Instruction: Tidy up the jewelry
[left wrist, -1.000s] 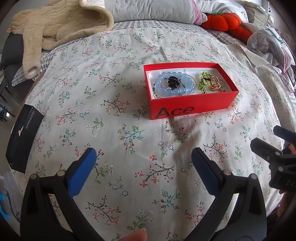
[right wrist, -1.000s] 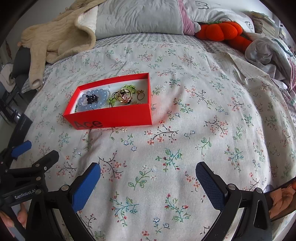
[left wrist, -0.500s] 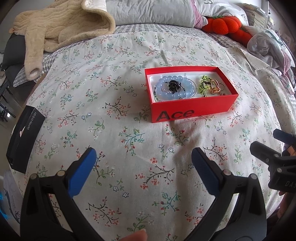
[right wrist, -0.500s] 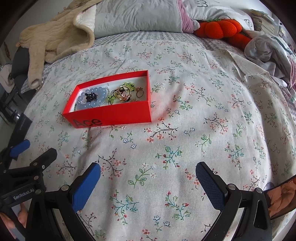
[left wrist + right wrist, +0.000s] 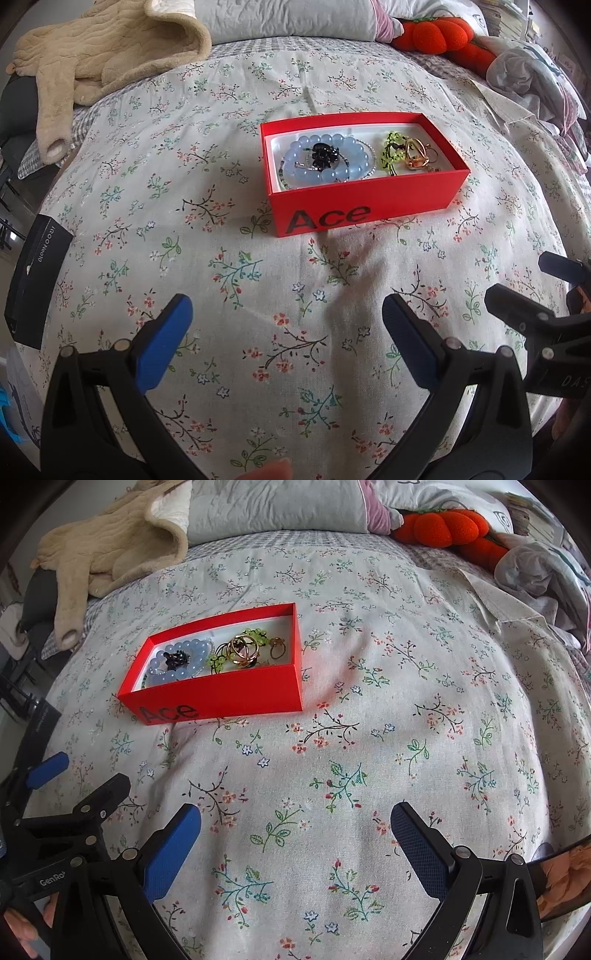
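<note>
We work over a bed [image 5: 258, 258] covered with a floral spread [image 5: 369, 738], which fills nearly all of both views. Along its far edge lie a grey pillow [image 5: 288, 18], a beige fleece garment [image 5: 103, 55] that droops over the far left corner, an orange plush [image 5: 439, 35] and crumpled clothes [image 5: 535, 85] at the far right. At the left edge of the bed a black box [image 5: 35, 291] sits partly over the side.

The broad stretch of spread between us and the far bedding is open, and it carries only the red box [image 5: 369, 214], marked "Ace" on its near wall. The box stands flat, lidless, well apart from every edge of the bed, ahead of both tools and left of centre in the right wrist view.

Inside it, toward the left end, lies a pale blue bead bracelet [image 5: 327, 162] with a small black piece [image 5: 323, 155] resting on top. Toward the right end we see a green beaded piece [image 5: 391, 153] touching a cluster of gold rings [image 5: 242, 650], and one more ring [image 5: 277, 648] just beside the right wall.

Our left tool [image 5: 288, 332] hovers above bare spread with its blue pads spread wide, holding nothing. Our right tool [image 5: 295, 843] is likewise wide apart and empty, just beside the left one, each showing at the margin of the other's view.
</note>
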`<state>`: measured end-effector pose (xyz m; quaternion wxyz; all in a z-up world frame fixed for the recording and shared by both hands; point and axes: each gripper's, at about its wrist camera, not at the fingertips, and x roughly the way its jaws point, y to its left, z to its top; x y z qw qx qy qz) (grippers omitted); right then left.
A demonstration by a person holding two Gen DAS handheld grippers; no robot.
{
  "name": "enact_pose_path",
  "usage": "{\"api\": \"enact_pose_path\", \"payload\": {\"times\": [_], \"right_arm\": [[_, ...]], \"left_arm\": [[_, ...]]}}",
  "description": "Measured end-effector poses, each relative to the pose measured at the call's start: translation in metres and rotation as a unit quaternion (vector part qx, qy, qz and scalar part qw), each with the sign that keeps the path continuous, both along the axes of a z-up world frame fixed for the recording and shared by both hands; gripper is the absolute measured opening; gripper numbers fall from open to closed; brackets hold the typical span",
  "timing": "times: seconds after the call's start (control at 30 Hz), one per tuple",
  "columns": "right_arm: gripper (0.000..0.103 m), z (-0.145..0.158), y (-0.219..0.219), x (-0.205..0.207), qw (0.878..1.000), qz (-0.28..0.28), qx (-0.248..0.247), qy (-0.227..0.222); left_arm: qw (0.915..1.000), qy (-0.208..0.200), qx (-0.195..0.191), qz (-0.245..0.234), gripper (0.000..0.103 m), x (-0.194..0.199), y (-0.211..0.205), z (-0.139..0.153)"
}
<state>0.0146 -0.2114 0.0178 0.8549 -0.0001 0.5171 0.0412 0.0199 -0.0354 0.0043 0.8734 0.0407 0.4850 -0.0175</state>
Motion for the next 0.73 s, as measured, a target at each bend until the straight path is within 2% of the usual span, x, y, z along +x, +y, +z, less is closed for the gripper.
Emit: {"api": "enact_pose_path", "payload": {"times": [0.73], "right_arm": [[0.103, -0.007, -0.004, 0.003, 1.000, -0.022, -0.006, 0.002]], "left_arm": [[0.9997, 0.018, 0.017, 0.008, 0.102, 0.007, -0.005, -0.014]]}}
